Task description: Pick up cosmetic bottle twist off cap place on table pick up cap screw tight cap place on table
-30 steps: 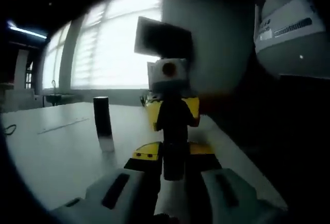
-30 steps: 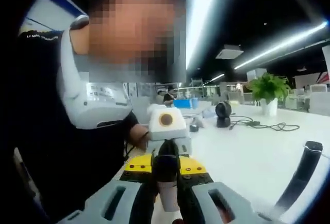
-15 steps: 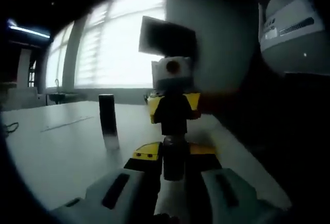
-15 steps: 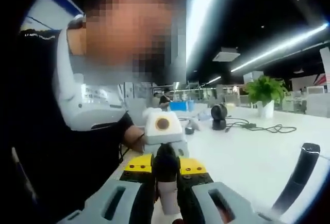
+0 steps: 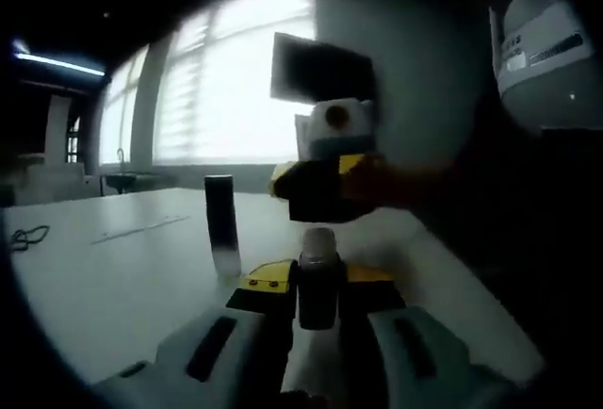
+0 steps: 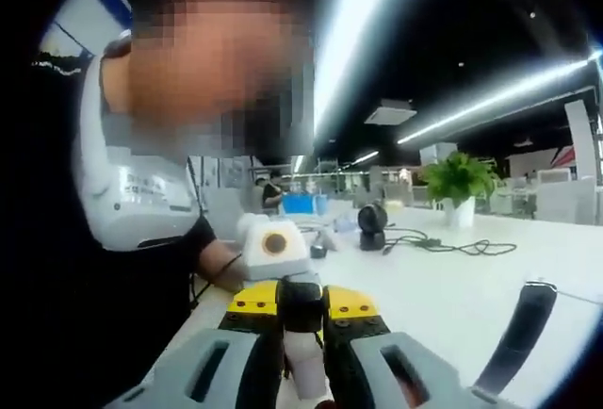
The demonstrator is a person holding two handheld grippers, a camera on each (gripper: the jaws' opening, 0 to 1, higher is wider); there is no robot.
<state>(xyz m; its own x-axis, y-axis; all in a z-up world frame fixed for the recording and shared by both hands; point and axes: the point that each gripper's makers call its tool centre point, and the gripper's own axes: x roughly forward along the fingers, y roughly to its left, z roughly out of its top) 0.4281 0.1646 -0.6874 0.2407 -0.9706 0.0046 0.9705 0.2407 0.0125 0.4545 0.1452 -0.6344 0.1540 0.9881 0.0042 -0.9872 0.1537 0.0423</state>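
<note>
Ok, left gripper view first: cable (image 5: 25, 237) lies on the table's (image 5: 113, 286) far left edge. A dark cylinder (image 5: 221, 230) stands upright on the table, well clear of both grippers. Left gripper (image 5: 318, 310) has its jaws closed narrow on the bottle (image 5: 318, 277), which is upright, dark-bodied and off the table. Its paler neck is bare, no cap on it. Right gripper (image 5: 328, 204) hangs just above the bottle with a small gap, not touching.

Right gripper view: person (image 6: 122, 230) in a white vest over black fills the left side. Right gripper (image 6: 303, 357) has its jaws narrow, pinching a small pale piece, which I read as the cap (image 6: 306, 371). Left gripper (image 6: 301, 301) faces it head-on, yellow pads either side of the dark bottle (image 6: 301, 307), just beyond the cap. Can't tell if the two touch. Further back on the table (image 6: 443, 305): fan (image 6: 372, 220), cable (image 6: 452, 245), plant (image 6: 457, 178). Dark cylinder (image 6: 513, 343) sits at far right, leaning in the fisheye.
</note>
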